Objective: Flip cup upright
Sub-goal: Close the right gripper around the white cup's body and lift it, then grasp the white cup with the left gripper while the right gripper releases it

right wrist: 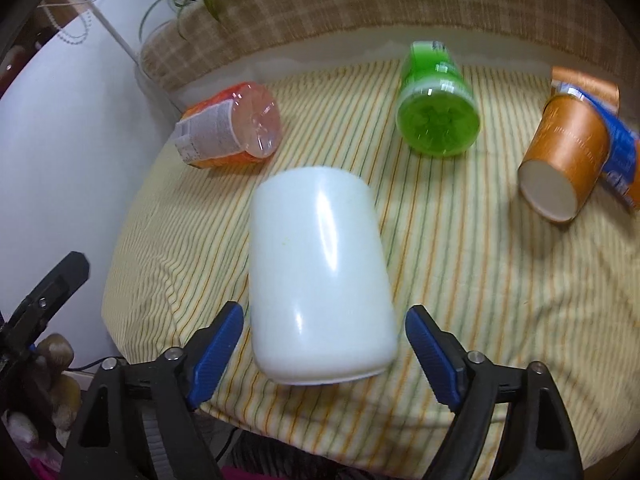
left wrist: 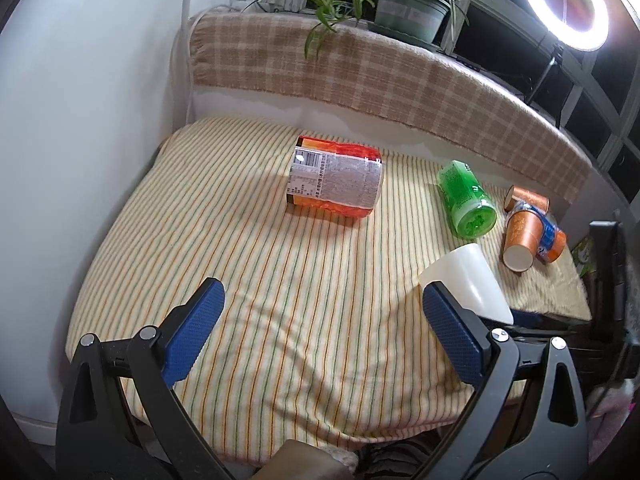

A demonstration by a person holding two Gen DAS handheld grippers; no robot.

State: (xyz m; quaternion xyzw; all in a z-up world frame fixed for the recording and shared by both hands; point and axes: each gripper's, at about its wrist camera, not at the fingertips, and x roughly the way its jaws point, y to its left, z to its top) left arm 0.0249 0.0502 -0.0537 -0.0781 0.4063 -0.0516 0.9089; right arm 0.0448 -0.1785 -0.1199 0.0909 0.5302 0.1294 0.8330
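Observation:
A white plastic cup (right wrist: 320, 276) stands upside down, mouth down, on the striped cloth near the table's front edge. My right gripper (right wrist: 324, 344) is open, its blue pads either side of the cup's lower part with a gap on each side. In the left wrist view the same cup (left wrist: 468, 280) is at the right, just behind my right finger pad. My left gripper (left wrist: 324, 332) is open and empty over the bare cloth.
An orange-labelled bottle (left wrist: 336, 178) lies on its side mid-table. A green bottle (left wrist: 466, 200) lies to the right. Two orange paper cups (left wrist: 520, 236) and a blue-orange bottle (right wrist: 620, 152) lie at the far right. Plaid cloth (left wrist: 360, 68) lines the back edge.

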